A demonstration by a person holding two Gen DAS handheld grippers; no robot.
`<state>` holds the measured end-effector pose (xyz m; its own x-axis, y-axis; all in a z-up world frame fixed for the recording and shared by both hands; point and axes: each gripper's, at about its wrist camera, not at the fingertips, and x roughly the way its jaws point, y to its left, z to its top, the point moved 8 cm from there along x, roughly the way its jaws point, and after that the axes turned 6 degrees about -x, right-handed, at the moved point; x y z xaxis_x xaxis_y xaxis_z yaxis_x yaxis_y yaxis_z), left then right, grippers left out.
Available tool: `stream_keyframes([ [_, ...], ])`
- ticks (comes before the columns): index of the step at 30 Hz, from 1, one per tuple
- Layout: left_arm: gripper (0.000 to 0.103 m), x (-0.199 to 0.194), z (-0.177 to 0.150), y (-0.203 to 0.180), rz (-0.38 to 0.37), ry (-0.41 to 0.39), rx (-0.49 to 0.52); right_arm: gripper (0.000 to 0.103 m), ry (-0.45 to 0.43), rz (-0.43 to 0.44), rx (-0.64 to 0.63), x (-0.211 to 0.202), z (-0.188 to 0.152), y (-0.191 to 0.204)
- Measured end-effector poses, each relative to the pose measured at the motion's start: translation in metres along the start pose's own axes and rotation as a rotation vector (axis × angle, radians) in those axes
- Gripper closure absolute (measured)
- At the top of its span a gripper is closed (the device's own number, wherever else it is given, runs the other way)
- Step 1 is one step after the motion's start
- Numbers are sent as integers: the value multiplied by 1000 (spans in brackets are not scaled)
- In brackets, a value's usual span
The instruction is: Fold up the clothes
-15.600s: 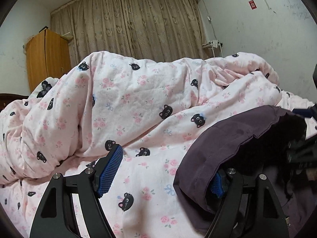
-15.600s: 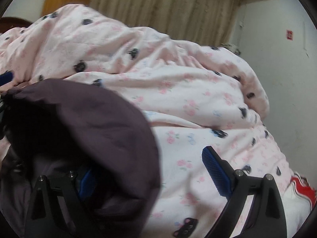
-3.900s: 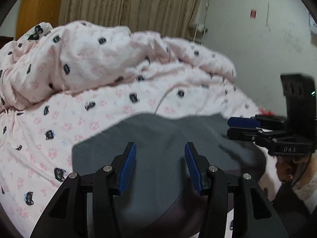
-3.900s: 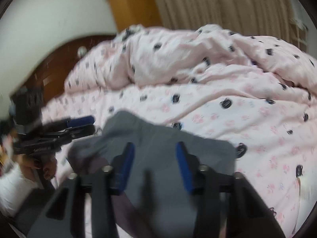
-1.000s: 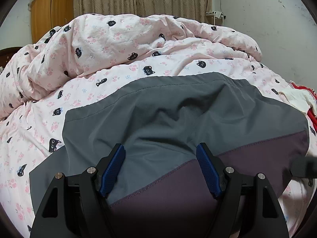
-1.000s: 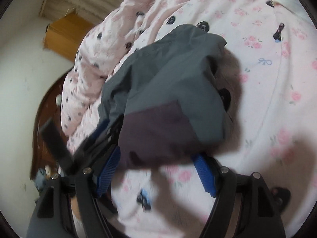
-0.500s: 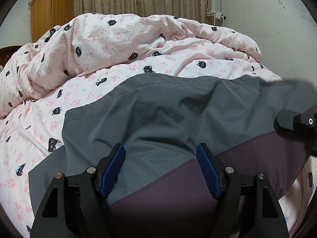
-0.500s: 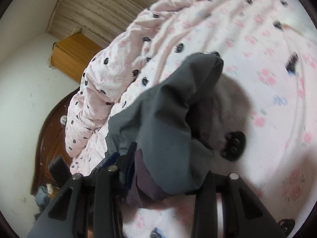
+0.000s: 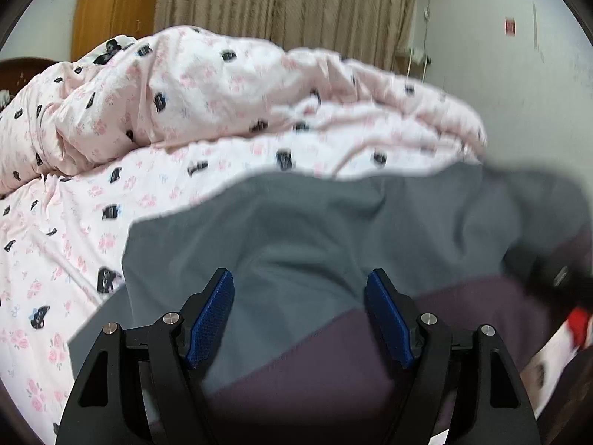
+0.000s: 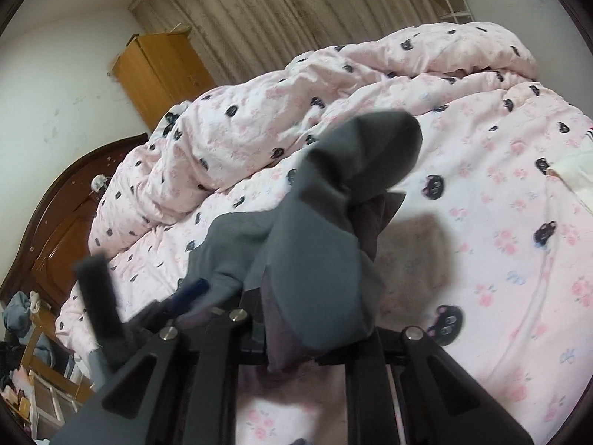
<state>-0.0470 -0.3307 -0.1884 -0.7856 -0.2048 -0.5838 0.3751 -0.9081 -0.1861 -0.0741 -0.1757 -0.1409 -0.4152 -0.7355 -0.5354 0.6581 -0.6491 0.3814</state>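
A grey and dark purple garment [image 9: 315, 237] lies spread on the pink cat-print bed. My left gripper [image 9: 298, 315] is open above its near part, blue pads either side of the grey cloth. My right gripper [image 10: 307, 337] is shut on the garment's right end [image 10: 315, 259] and holds it lifted off the bed, folded over towards the left. The lifted end shows at the right of the left wrist view [image 9: 537, 200], with the right gripper's dark body [image 9: 556, 274] blurred below it. The left gripper shows blurred in the right wrist view [image 10: 185, 293].
A bunched pink quilt [image 9: 222, 92] is heaped at the back of the bed. A white and red garment [image 9: 570, 330] lies at the right edge. A wooden wardrobe [image 10: 159, 70], curtains [image 9: 296, 7] and a dark headboard [image 10: 63, 218] stand beyond.
My right gripper has closed on the garment's right end and lifted it up and leftward. My left gripper stayed open and tilted slightly over the cloth.
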Motion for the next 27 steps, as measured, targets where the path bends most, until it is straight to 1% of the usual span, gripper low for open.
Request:
stream_keyframes([
  [2, 33, -1, 14, 2, 19, -18, -1, 88, 11, -7, 3, 1, -3, -7],
  [5, 33, 14, 25, 7, 53, 18, 7, 88, 22, -15, -3, 4, -7, -11],
  [7, 33, 32, 24, 7, 87, 68, 40, 88, 25, -16, -12, 5, -8, -12],
  [10, 33, 58, 15, 4, 126, 150, 82, 88, 30, -15, -40, 6, -8, -11],
  [13, 32, 68, 7, -3, 163, 154, 141, 88, 38, -18, -66, 9, -10, -9],
  [15, 32, 73, 3, -4, 173, 162, 159, 88, 43, -21, -77, 12, -11, -8],
  [18, 33, 66, 6, -2, 170, 147, 143, 88, 40, -18, -73, 13, -11, -9],
  [21, 33, 39, 10, -2, 164, 100, 138, 88, 36, -26, -78, 12, -8, -9],
  [22, 33, 31, 8, -4, 156, 97, 148, 88, 36, -28, -77, 12, -7, -10],
  [23, 33, 23, 6, -6, 149, 96, 158, 88, 37, -27, -72, 12, -7, -11],
  [27, 32, -2, -19, -15, 144, 141, 216, 88, 42, -28, -64, 13, -7, -13],
])
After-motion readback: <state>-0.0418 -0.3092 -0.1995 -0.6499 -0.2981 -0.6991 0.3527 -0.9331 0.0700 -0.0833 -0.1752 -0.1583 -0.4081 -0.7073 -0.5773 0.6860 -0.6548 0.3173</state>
